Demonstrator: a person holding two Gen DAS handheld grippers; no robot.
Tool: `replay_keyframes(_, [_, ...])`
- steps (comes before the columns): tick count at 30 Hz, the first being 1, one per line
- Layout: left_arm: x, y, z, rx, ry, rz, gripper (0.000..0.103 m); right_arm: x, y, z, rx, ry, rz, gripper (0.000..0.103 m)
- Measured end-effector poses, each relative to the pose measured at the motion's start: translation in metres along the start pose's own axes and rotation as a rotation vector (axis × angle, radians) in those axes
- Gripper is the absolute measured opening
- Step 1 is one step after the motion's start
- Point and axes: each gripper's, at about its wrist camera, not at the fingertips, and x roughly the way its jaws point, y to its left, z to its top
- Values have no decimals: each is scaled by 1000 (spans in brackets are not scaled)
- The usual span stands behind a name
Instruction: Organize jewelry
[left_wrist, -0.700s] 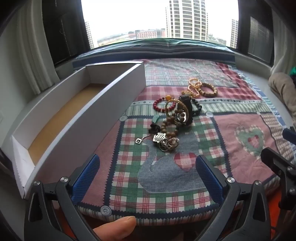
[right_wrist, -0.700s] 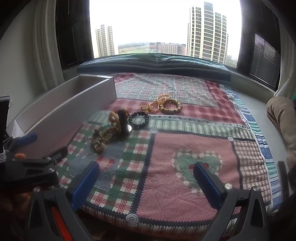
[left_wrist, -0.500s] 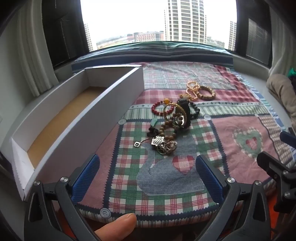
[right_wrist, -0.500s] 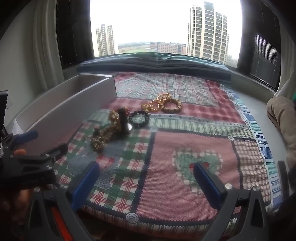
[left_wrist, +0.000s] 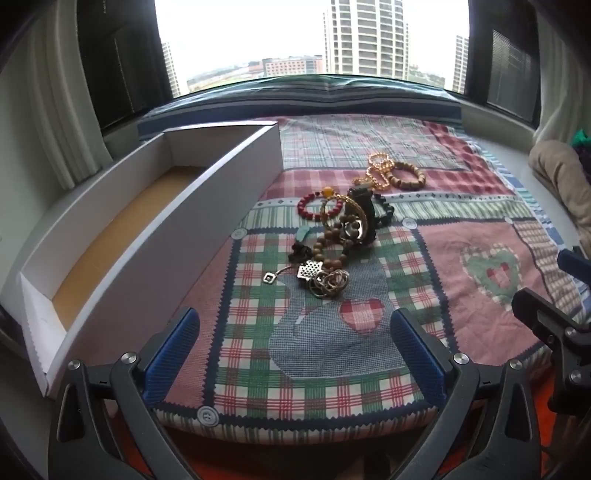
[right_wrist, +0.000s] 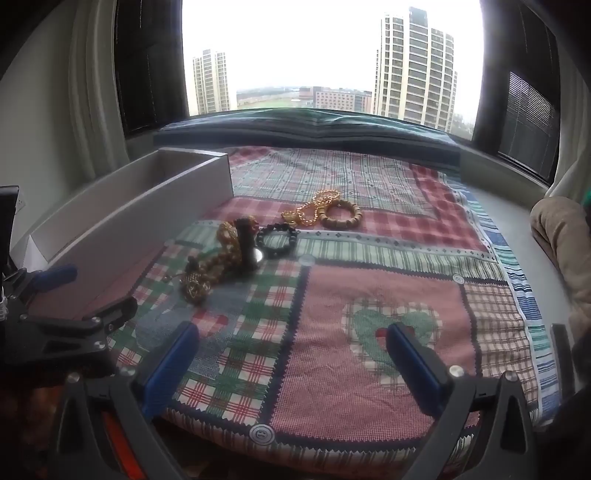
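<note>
Both sets of tongs stand spread as wide as they go, with nothing between their blue pads: the left tongs (left_wrist: 295, 345) and the right tongs (right_wrist: 291, 349) hang over the near edge of the patchwork quilt (left_wrist: 424, 266), pointing down at it. Nothing has been picked up yet, so in my judgement the sorting has not begun.

Compared with the earlier left wrist frames, the thumb tip at the bottom edge is gone from sight, and the jewelry pile sits a little higher and nearer in that view, as if the left tongs had edged forward. The right wrist view is almost unchanged.

Just beyond the left tongs, at about 12 o'clock, lies the tangle of metal rings (left_wrist: 328, 282), with the wooden bead string (left_wrist: 328, 251) running up from it to the black watch-like band (left_wrist: 364, 218). The red bead bracelet (left_wrist: 319, 206) lies at 11 o'clock of that, and the black bead bracelet (right_wrist: 277, 240) at its 2 o'clock. Farther off rest the gold chain (left_wrist: 378, 171) and the tan bead bracelet (left_wrist: 408, 177), touching. The white box (left_wrist: 155, 236), empty, lies along the quilt at 10 o'clock.
</note>
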Motion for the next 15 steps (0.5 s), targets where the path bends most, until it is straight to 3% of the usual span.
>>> replay_keyframes(11, [-6,-1,1,-2,-28,-26,102,-3,10,-2,-34,-17,50,103])
replay_keyframes(15, [-7,2,2,-11,-37,-34,103,0,2,0,-2,-6,25,103])
